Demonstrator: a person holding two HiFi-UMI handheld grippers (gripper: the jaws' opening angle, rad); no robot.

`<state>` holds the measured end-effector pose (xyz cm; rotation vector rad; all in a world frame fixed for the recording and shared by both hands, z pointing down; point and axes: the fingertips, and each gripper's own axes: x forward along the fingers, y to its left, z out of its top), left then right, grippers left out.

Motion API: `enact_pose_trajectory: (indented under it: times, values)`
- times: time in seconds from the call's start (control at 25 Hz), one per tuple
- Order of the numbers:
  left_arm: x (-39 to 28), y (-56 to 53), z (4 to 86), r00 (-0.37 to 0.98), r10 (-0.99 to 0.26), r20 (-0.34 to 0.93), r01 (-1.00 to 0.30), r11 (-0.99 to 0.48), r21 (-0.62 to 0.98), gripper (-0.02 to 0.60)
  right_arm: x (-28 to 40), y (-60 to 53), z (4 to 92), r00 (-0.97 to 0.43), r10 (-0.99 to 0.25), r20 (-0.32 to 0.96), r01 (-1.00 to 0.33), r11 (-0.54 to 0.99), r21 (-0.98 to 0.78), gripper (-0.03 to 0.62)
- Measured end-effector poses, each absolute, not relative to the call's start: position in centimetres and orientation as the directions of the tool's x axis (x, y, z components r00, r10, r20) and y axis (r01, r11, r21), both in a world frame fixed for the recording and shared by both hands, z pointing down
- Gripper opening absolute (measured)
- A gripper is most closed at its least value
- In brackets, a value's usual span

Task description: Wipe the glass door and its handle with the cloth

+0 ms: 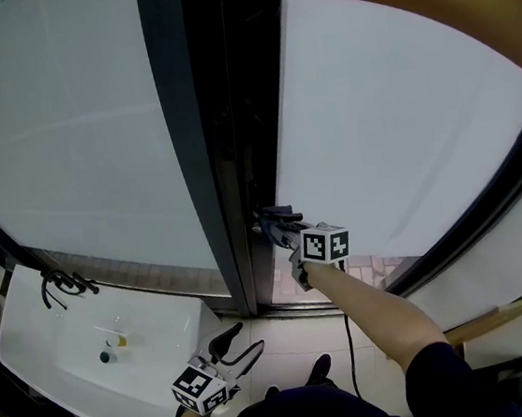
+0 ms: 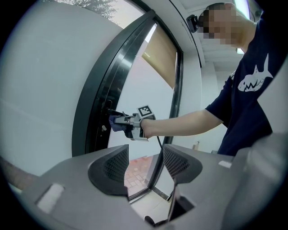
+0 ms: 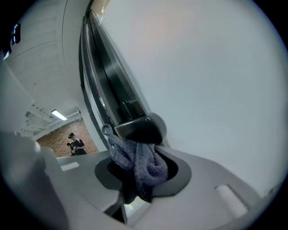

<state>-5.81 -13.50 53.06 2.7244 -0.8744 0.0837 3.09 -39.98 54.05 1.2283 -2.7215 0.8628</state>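
The cloth (image 3: 140, 162) is pinched between the jaws of the right gripper (image 1: 279, 225) and pressed against the handle (image 3: 137, 129) just ahead of them, on the glass door (image 1: 401, 119). The jaws of the left gripper (image 2: 144, 164) are held spread, with nothing between them.

Pale floor (image 1: 281, 334) — dark shoe (image 1: 320, 368)

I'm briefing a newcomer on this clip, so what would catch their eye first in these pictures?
First, the right gripper, shut on a bluish-grey cloth, held up at the dark handle on the edge of the pale glass door. Next, the left gripper hangs low with its jaws apart and empty, beside a white sink at the lower left.
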Motion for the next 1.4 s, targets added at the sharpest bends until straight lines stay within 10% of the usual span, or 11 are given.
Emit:
enact_pose_trajectory:
  times: [0.64,1.4]
  values:
    - [-5.7,-13.2,53.1,0.826,-0.548,0.135,-0.564,-0.791,0.239,0.236,9.4,-38.1,54.3,-0.605,-0.754,0.257,-0.771,0.473,-0.427,0.117]
    - [-8.0,-14.0,54.1,0.783,-0.603,0.152,-0.620,-0.737,0.270,0.236,-0.5,-42.7,55.3,-0.601,-0.727,0.331,-0.797,0.513,-0.319,0.123]
